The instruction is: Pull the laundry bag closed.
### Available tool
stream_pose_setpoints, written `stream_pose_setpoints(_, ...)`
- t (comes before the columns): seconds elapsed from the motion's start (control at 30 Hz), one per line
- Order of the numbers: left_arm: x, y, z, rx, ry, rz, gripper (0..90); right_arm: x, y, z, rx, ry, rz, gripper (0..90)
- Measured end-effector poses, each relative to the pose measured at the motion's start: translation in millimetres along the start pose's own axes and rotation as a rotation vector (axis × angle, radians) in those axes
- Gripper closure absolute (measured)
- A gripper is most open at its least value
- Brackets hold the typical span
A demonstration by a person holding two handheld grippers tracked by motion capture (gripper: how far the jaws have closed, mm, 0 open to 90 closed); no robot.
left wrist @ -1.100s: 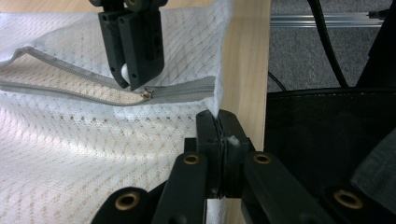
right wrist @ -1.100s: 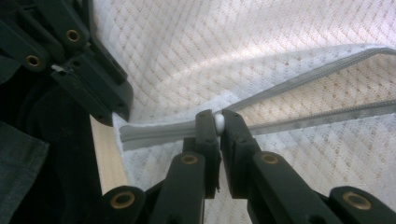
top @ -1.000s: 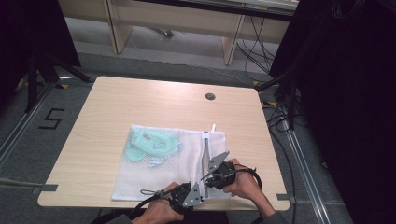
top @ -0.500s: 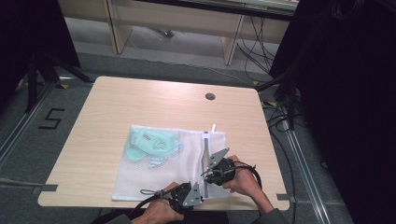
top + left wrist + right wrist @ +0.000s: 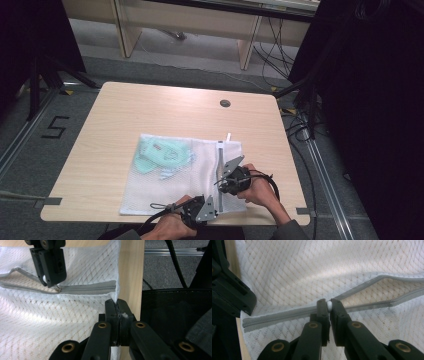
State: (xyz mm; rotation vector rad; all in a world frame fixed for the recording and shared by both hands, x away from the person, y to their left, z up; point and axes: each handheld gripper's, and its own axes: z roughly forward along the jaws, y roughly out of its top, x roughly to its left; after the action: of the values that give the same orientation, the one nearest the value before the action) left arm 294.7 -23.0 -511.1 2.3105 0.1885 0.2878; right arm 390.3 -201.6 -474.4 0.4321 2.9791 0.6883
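Observation:
A white mesh bag (image 5: 165, 192) lies flat on the wooden table (image 5: 150, 110), with pale green items (image 5: 162, 154) inside it. A grey zipper (image 5: 220, 156) runs along the bag's right end. My left gripper (image 5: 215, 206) is shut on the bag's corner (image 5: 110, 293) by the zipper's closed end, at the table's front edge. My right gripper (image 5: 328, 305) is shut on the white zipper pull (image 5: 329, 305), a short way up the zipper (image 5: 287, 315). Beyond the pull the zipper's two sides (image 5: 387, 290) stand apart. In the left gripper view the right gripper (image 5: 48, 262) sits on the zipper (image 5: 87, 287).
A round cable hole (image 5: 225, 103) sits near the table's far edge. The table's front edge (image 5: 131, 270) runs right beside the bag's corner, with dark cloth (image 5: 170, 315) and floor cables (image 5: 300, 130) beyond. The left gripper's body (image 5: 229, 297) is close to the right one.
My right gripper has slid a little away from the table's front edge along the zipper, with the pull in it. The left gripper has held still on the bag's corner.

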Motion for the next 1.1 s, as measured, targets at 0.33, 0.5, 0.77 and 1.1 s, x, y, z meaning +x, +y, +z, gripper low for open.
stream_pose_setpoints(0.33, -1.3, 0.2, 0.0, 0.004, -0.011, -0.012, 88.8, -6.4, 1.6, 1.3, -0.005, -0.018, -0.014, 86.2)
stream_pose_setpoints(0.5, -1.4, 0.5, -0.3, 0.003, -0.015, -0.016, 88.8, -10.2, 1.8, 0.8, -0.005, -0.028, -0.009, 86.2)
stream_pose_setpoints(0.77, -1.3, 0.3, -0.4, -0.001, -0.012, -0.018, 88.8, -15.4, 3.2, 1.6, -0.007, -0.051, -0.008, 86.2)
stream_pose_setpoints(1.1, -1.4, 0.0, -1.0, 0.003, -0.01, -0.008, 88.9, -23.0, 6.4, 4.2, -0.007, -0.08, -0.025, 86.2)
